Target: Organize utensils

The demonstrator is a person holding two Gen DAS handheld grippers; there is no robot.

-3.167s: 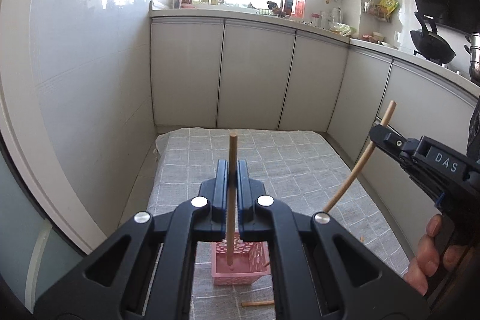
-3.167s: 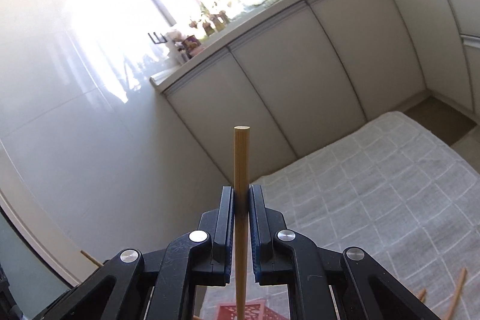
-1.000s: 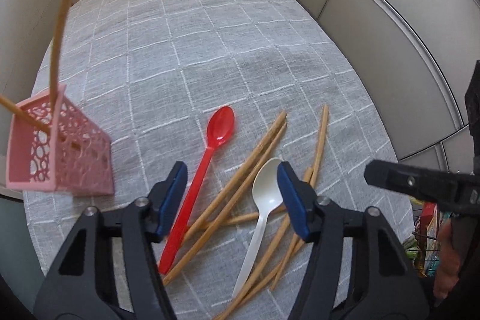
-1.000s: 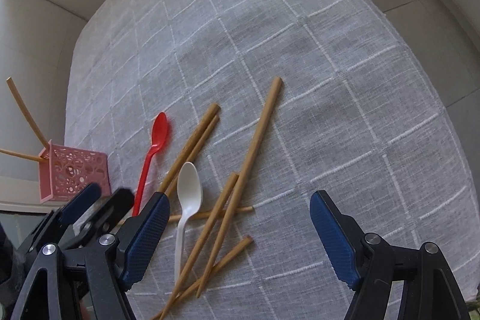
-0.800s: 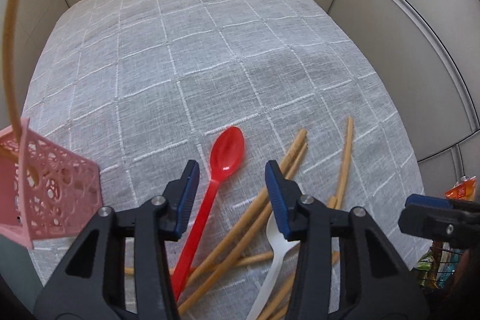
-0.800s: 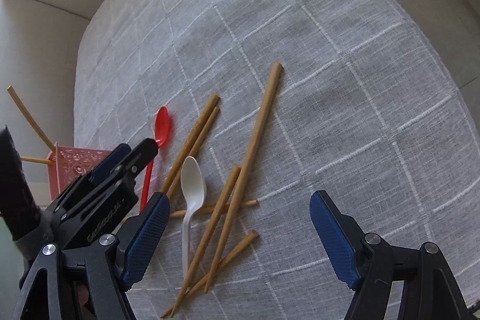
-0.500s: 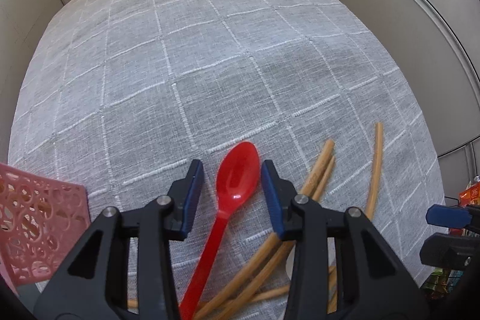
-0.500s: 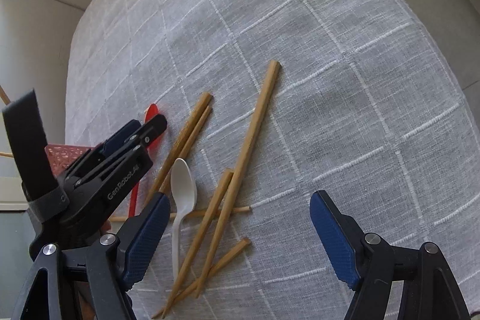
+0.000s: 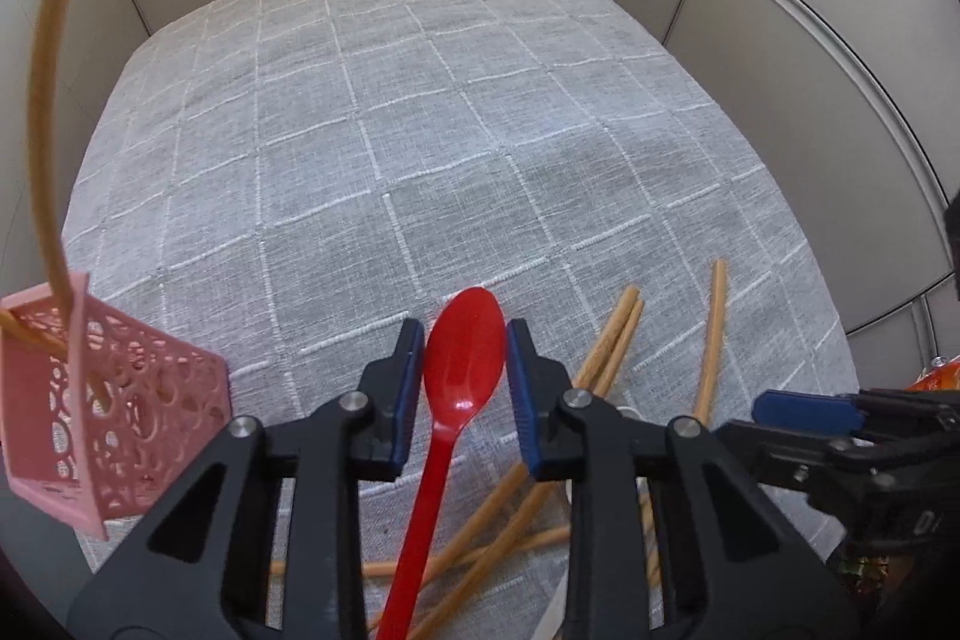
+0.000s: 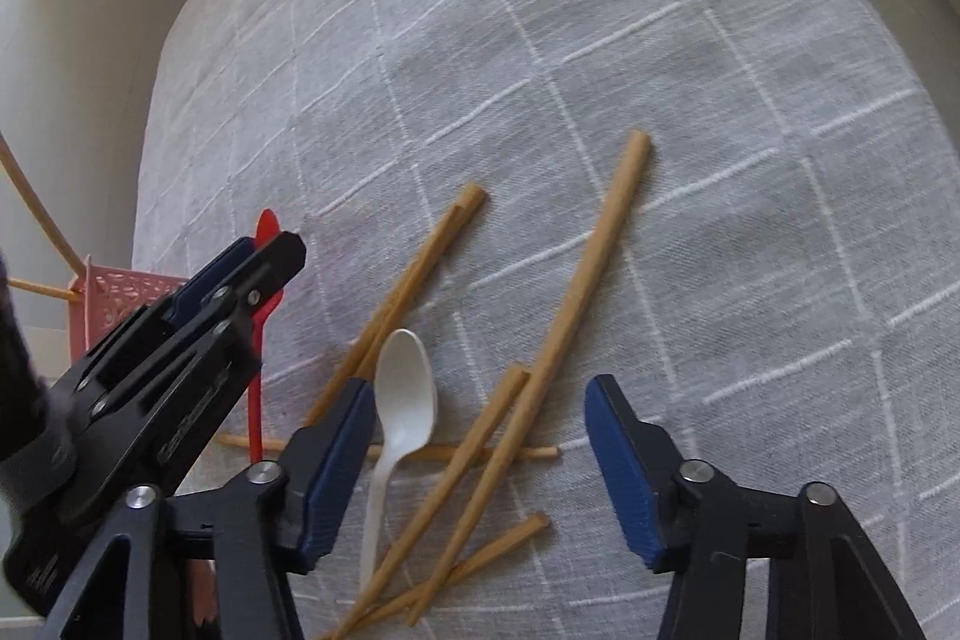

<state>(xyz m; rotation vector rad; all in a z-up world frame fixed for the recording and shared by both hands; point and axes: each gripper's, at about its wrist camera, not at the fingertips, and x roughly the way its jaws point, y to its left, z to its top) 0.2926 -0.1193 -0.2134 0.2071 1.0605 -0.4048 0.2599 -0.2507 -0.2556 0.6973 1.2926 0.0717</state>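
Around red spoon [image 9: 465, 358] bowl: left gripper [image 9: 463, 388] jaws closing, narrow gaps remain.

The red spoon [image 9: 463, 370] has its handle end cut off at the bottom edge. The left gripper [image 10: 273, 250] hides most of that spoon in the right view — only bits show (the gripper looks blurry).

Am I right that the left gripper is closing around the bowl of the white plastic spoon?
Not quite: the left gripper is closing around the bowl of the red plastic spoon, as the left wrist view shows. The white plastic spoon lies nearer the right gripper.
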